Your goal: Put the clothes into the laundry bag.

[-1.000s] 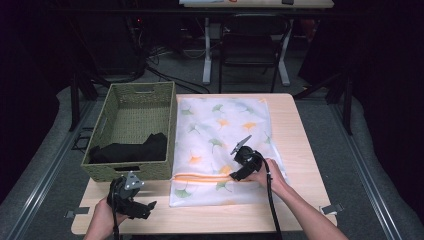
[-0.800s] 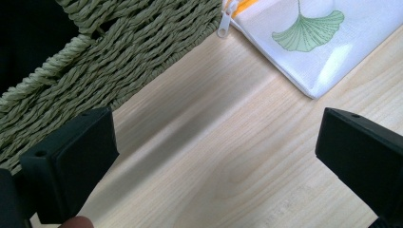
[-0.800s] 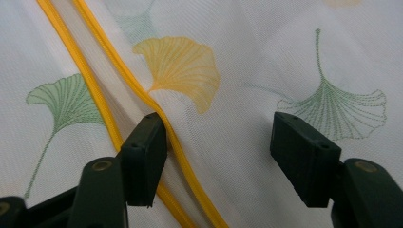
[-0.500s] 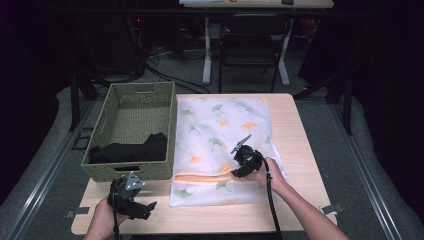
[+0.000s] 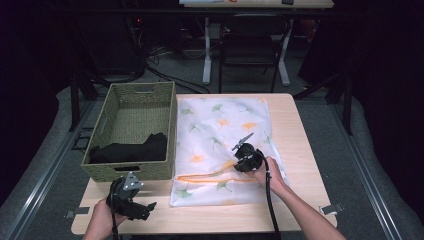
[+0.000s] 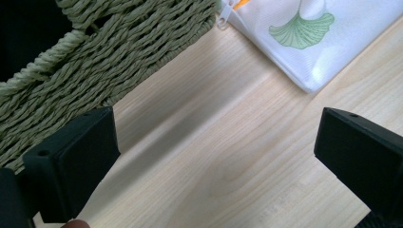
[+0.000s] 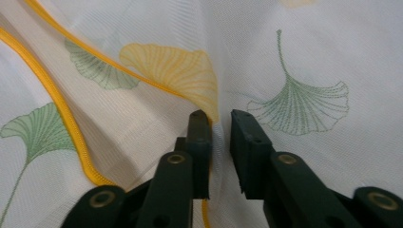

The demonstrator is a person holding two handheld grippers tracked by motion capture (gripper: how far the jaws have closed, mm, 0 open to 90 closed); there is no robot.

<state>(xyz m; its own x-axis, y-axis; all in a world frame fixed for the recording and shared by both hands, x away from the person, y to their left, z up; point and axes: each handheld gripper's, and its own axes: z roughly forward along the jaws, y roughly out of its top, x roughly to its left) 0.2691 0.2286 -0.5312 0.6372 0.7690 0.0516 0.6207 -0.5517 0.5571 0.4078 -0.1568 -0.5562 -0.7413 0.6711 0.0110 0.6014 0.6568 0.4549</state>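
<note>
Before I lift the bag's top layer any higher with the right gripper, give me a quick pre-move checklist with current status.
1. Right gripper pinching the mesh laundry bag: ok, a fold of fabric sits between the nearly closed jaws.
2. Orange zipper open: ok, its two edges are spread apart.
3. Left gripper free: ok, open over bare table, holding nothing.
4. Black garment in the wicker basket: ok, lying at its near end.
5. Bottom layer not caught in the pinch: cannot tell.
</note>
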